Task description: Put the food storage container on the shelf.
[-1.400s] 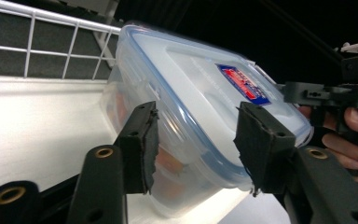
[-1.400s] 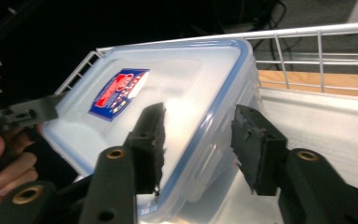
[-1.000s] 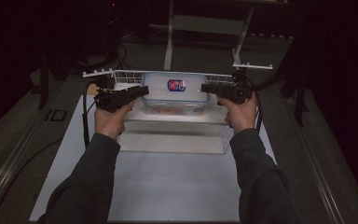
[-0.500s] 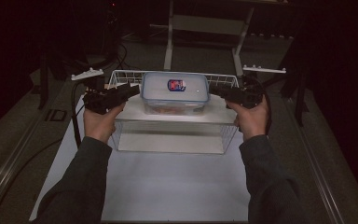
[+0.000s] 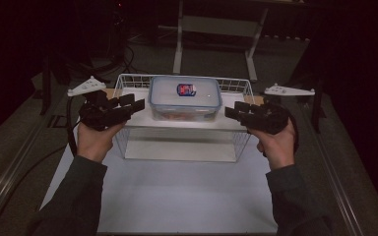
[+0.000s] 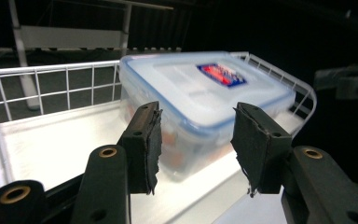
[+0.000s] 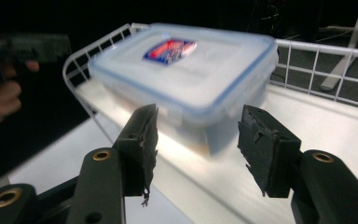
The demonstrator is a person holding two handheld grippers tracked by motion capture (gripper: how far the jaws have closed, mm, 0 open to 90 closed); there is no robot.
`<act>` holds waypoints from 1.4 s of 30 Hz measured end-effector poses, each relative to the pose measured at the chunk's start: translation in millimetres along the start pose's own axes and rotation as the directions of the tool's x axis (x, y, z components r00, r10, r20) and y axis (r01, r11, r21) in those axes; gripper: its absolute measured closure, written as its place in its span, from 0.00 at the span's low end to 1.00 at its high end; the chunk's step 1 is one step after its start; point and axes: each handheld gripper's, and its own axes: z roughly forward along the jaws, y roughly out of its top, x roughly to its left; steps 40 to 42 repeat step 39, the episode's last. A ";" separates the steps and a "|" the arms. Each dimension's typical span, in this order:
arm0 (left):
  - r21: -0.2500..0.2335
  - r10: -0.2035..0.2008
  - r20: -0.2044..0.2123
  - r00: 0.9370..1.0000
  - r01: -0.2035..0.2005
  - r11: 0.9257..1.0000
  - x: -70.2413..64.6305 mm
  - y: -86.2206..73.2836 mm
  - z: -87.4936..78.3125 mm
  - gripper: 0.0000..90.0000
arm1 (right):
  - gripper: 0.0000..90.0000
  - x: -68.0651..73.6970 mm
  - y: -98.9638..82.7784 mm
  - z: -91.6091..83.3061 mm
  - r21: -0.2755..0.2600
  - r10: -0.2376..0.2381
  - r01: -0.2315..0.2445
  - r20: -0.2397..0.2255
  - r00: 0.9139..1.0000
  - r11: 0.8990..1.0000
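my left claw [image 5: 132,104] and right claw [image 5: 237,112] have just been opening, nothing between the jaws. the lidded box [image 5: 185,96] sits at twelve o'clock in the wire basket [image 5: 133,81], on a lit white tabletop [image 5: 177,191]; dark room around.

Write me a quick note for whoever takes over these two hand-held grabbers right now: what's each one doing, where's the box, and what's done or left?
Left gripper: jaws apart, just been opening, nothing between them; it sits off the left end of the wire rack.
Right gripper: jaws apart, just been opening, nothing held; off the rack's right end.
Lidded plastic box: closed, red-and-blue label on the lid, resting on the rack's top shelf toward the back, with something orange inside.
Done: the box stands on the shelf, free of both grippers.
Left: nothing plainly pending; probably just draw both hands clear.
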 end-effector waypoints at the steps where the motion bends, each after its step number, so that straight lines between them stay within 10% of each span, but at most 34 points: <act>1: 0.016 0.043 -0.007 0.999 -0.043 0.999 -3.5 -6.3 -4.2 0.56 | 0.51 0.0 0.0 0.0 0.000 0.000 0.000 0.000 1.000 1.000; 7: 0.051 0.101 -0.019 0.995 -0.100 0.994 -8.0 -26.3 -13.0 0.56 | 0.50 7.8 -28.6 -5.6 0.085 -0.140 0.136 0.036 0.990 0.987; 19: 0.104 0.180 -0.045 0.983 -0.175 0.979 -10.0 -84.3 -28.8 0.55 | 0.49 17.2 -82.7 -15.2 0.155 -0.237 0.225 0.061 0.970 0.962; 23: 0.134 0.227 -0.057 0.972 -0.218 0.967 -10.0 -110.2 -32.1 0.54 | 0.48 16.3 -106.5 -19.8 0.156 -0.229 0.217 0.069 0.971 0.964; 31: 0.133 0.149 -0.119 0.982 -0.133 0.982 7.9 -155.7 -44.2 0.54 | 0.48 -0.8 -156.9 -28.8 0.166 -0.179 0.153 0.152 0.972 0.974; 42: 0.137 0.117 -0.151 0.982 -0.096 0.986 18.4 -167.5 -46.4 0.53 | 0.46 -17.1 -175.6 -36.6 0.157 -0.133 0.101 0.208 0.969 0.982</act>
